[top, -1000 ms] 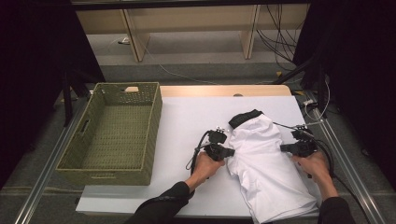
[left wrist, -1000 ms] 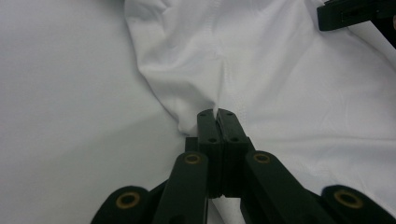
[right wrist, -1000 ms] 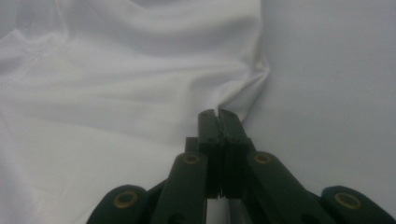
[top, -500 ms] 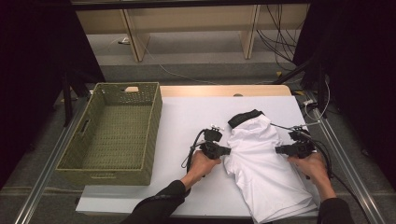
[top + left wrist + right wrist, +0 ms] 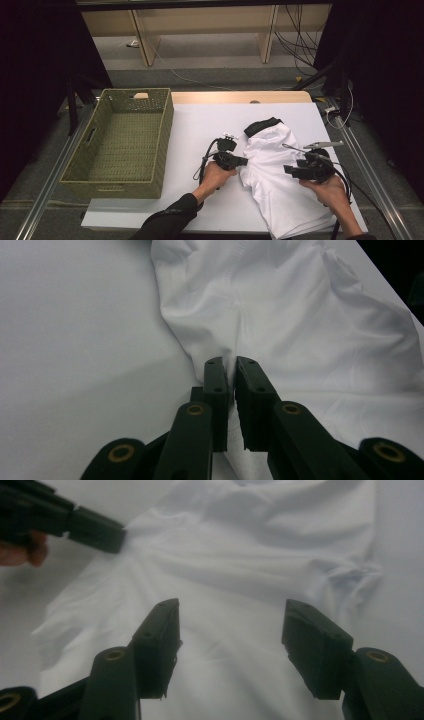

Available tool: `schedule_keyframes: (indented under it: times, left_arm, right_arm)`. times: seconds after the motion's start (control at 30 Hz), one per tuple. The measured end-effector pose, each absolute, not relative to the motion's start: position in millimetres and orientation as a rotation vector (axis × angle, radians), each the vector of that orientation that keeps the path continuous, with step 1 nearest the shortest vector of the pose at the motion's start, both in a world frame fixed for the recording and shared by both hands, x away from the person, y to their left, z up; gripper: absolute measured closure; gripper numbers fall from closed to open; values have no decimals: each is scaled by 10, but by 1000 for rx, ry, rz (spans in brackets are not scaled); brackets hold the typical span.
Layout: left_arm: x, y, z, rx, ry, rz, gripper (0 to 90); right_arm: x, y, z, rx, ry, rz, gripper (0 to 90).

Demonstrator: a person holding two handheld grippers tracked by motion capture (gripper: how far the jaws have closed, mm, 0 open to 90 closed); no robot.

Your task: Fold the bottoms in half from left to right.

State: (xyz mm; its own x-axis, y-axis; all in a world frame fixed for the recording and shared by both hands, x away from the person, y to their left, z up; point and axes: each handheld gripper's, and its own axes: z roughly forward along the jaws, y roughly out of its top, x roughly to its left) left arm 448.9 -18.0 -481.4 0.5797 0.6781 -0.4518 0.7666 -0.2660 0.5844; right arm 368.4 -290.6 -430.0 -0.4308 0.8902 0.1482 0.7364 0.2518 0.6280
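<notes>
Pinching the near-left edge of the crumpled white cotton shirt (image 5: 280, 175), well right of the green wicker basket (image 5: 120, 142), the left gripper (image 5: 230, 371) anchors it, probably for folding; the right gripper (image 5: 230, 630) hovers spread above the shirt.

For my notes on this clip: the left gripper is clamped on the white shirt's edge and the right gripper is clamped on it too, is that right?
Not quite. The left gripper is shut on the white shirt, but the right gripper hangs open above the cloth, as the right gripper view shows.

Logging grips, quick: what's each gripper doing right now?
Left gripper: shut on the white shirt edge.
Right gripper: open above the shirt, holding nothing.
</notes>
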Motion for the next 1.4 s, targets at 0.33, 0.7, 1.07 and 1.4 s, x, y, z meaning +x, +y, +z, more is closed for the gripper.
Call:
schedule_keyframes:
  times: [0.33,0.7,1.07,1.4]
  left_arm:
    - [4499,-214,-4805,2018,1160,-134,831]
    - [4513,-229,-4804,2039,1148,-136,878]
    - [4524,-231,-4805,2040,1150,-137,881]
    - [4532,-225,-4800,2045,1145,-142,884]
  right_arm:
    - [3181,-2355,-4368,1349,2425,1011,403]
    - [3019,-2044,-4593,1286,2548,875,484]
    - [2896,-1889,-4693,1199,2563,679,661]
    - [2846,-1851,-4686,1204,2534,643,899]
